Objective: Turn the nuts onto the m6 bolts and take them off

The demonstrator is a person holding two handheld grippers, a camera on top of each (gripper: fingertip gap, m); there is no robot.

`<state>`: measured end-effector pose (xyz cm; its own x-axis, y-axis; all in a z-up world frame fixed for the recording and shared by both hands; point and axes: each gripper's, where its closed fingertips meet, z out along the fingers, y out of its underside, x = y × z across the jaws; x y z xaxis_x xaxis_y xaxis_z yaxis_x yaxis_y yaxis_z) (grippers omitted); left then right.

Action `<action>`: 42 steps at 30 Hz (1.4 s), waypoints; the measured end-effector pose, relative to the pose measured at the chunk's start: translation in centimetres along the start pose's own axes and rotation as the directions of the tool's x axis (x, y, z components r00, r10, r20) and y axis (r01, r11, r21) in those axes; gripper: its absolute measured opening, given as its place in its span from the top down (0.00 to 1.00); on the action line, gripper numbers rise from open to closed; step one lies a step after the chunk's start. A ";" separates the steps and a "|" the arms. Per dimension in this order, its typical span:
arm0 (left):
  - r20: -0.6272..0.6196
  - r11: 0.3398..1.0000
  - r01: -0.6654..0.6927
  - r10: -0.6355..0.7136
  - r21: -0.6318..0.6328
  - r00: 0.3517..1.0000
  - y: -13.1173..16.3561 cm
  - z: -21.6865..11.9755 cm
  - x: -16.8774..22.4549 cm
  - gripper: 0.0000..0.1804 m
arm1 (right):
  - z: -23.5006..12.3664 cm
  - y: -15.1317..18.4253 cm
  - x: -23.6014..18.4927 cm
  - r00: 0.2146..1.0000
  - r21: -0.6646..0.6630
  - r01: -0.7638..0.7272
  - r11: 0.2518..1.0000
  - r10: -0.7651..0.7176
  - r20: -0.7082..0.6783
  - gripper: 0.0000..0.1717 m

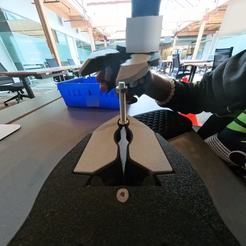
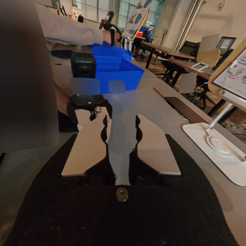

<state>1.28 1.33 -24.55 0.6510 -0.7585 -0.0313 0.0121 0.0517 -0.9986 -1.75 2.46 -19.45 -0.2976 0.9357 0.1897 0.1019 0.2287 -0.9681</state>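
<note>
In the left wrist view my left gripper (image 1: 123, 119) is shut on the head of a silver M6 bolt (image 1: 123, 105). The bolt stands upright from the fingertips. A silver nut (image 1: 121, 90) sits on the thread close to its top end. My right gripper (image 1: 103, 74) hangs open just above and behind the nut, not touching it. In the right wrist view my right gripper (image 2: 121, 117) is open with only bare table between its fingers. The left gripper (image 2: 93, 113) shows at the left, with the nut (image 2: 97, 108) on the bolt's tip beside my right gripper's left finger (image 2: 93, 127).
A blue bin (image 1: 85, 93) stands on the grey table (image 1: 40, 133) behind the bolt; it also shows in the right wrist view (image 2: 119, 71). A white stand base (image 2: 213, 146) lies at the right. A black mesh chair back (image 1: 163, 122) is near the table edge. Another person's sleeve (image 2: 69, 33) reaches over the far bins.
</note>
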 end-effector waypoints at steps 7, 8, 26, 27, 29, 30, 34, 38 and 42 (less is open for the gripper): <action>-0.004 1.000 -0.010 0.010 -0.004 1.000 0.0 0.0 0.2 0.99 | 2.1 -0.3 -2.1 0.997 -0.021 0.061 0.998 -0.060 0.054 0.75; -0.003 1.000 -0.009 0.009 -0.004 1.000 0.0 0.0 0.1 0.99 | 1.9 -0.2 -1.9 0.997 -0.025 0.060 0.998 -0.058 0.054 0.74; -0.001 1.000 -0.003 0.003 0.001 1.000 0.0 0.0 0.1 0.99 | -0.3 0.1 0.2 1.000 -0.013 0.019 1.000 -0.019 -0.007 0.77; -0.002 1.000 -0.003 0.003 -0.001 1.000 0.0 0.0 0.1 0.99 | -0.3 0.0 -0.1 1.000 -0.004 0.009 1.000 -0.009 0.007 0.76; 0.000 1.000 0.000 0.000 0.001 1.000 0.0 0.0 0.0 0.99 | 0.2 -0.5 -1.1 0.999 0.010 0.020 1.000 -0.020 0.038 0.76; 0.000 1.000 0.000 0.000 0.001 1.000 0.0 0.0 0.0 0.99 | 0.6 -0.7 -1.7 0.998 0.012 0.033 0.999 -0.033 0.053 0.75; -0.002 1.000 -0.010 0.010 -0.003 1.000 0.0 0.0 0.2 0.99 | 1.9 -0.6 -2.2 0.996 -0.019 0.071 0.997 -0.070 0.059 0.75; -0.001 1.000 0.000 0.000 0.004 1.000 -0.1 -0.1 0.1 0.99 | 0.2 -0.2 0.0 0.999 -0.015 0.039 0.999 -0.039 -0.003 0.76; -0.001 1.000 0.000 0.000 0.001 1.000 0.0 0.0 0.1 0.99 | 0.2 -0.7 -1.0 0.999 0.019 0.018 1.000 -0.019 0.050 0.76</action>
<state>1.30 1.24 -24.54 0.6502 -0.7591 -0.0317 0.0124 0.0523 -0.9986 -1.73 1.28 -19.00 -0.3469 0.9164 0.1997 0.0787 0.2406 -0.9674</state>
